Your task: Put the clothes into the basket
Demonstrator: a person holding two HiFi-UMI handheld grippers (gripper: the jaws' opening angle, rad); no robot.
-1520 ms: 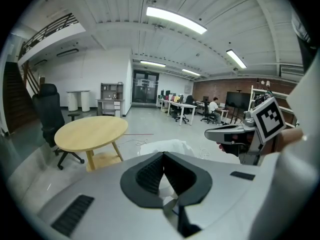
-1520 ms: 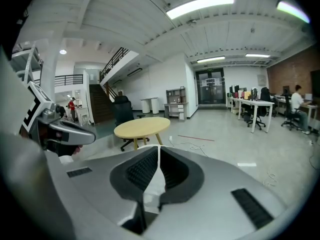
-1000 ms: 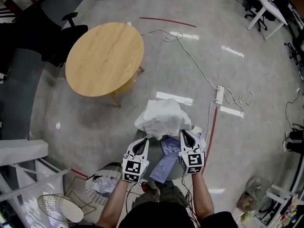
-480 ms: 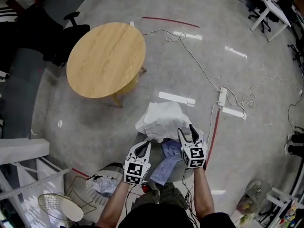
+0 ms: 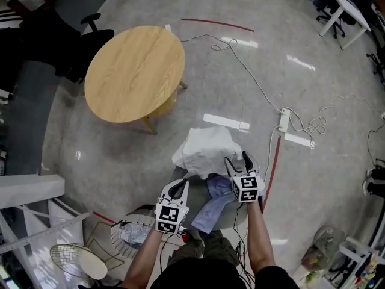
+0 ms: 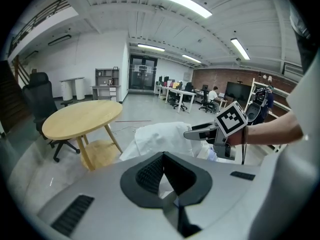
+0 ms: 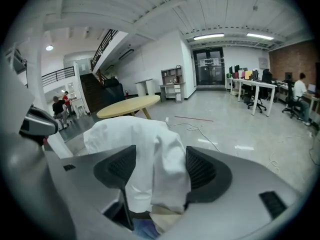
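Observation:
A white garment lies heaped on a grey seat, above a blue garment that hangs off its near edge. My right gripper is at the heap's right side. Its jaws have just been opening and now stand wide, with a fold of the white garment hanging loose between them. My left gripper is at the heap's near left edge, its jaws closed to a point on the white cloth. The wire basket stands at the lower left with some clothes in it.
A round wooden table stands beyond the seat, with a black office chair behind it. A power strip with cables and a red tape line lie on the floor at the right. White shelving stands at the left.
My right gripper's jaws went from shut to wide open and it moved slightly right and down beside the heap. The white garment stayed on the seat. My left gripper kept its place.

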